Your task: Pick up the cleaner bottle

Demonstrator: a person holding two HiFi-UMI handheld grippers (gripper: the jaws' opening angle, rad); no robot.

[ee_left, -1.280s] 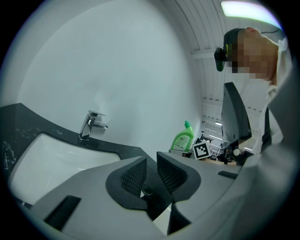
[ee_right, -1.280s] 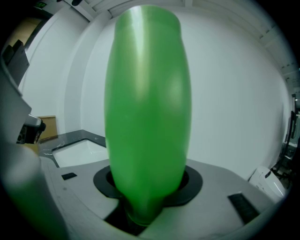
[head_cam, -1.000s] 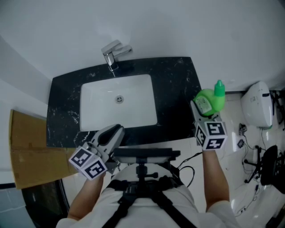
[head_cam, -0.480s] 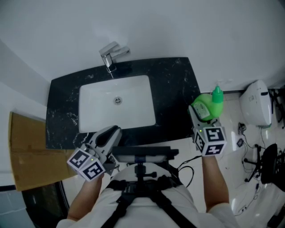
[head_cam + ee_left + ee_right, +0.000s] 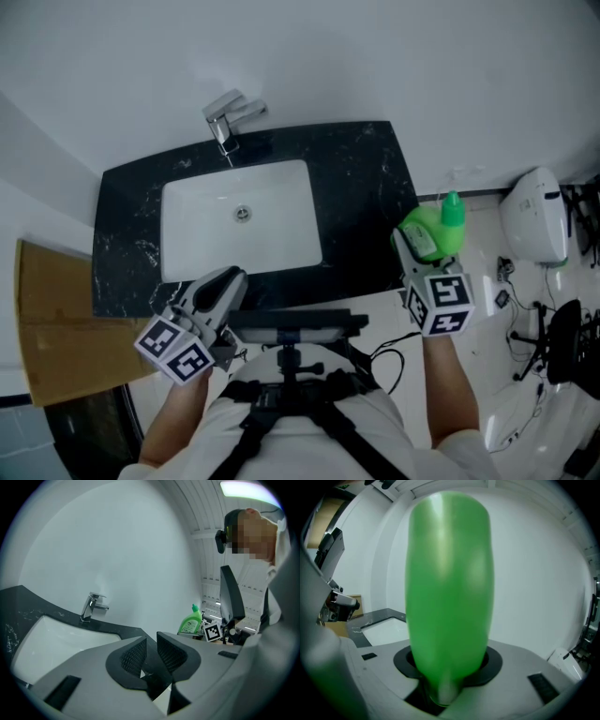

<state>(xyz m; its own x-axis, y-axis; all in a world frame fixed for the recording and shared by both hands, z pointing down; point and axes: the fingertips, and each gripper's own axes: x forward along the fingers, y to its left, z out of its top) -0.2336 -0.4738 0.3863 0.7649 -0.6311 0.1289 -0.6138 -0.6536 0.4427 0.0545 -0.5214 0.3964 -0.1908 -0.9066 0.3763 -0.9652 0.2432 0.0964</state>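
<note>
Cleaner bottle [image 5: 427, 232] is pinched low on its green body by the right gripper [image 5: 418, 253], one jaw on each side. It stands upright, with its cap on top. It is up in the air, just past the right end of the black counter [image 5: 370, 178], and touches nothing else. The left gripper [image 5: 221, 287] is well apart to the left, by the near edge of the white sink [image 5: 192, 248]. Its jaws are a little spread and empty. The lift looks done, and the right hand has it.
</note>
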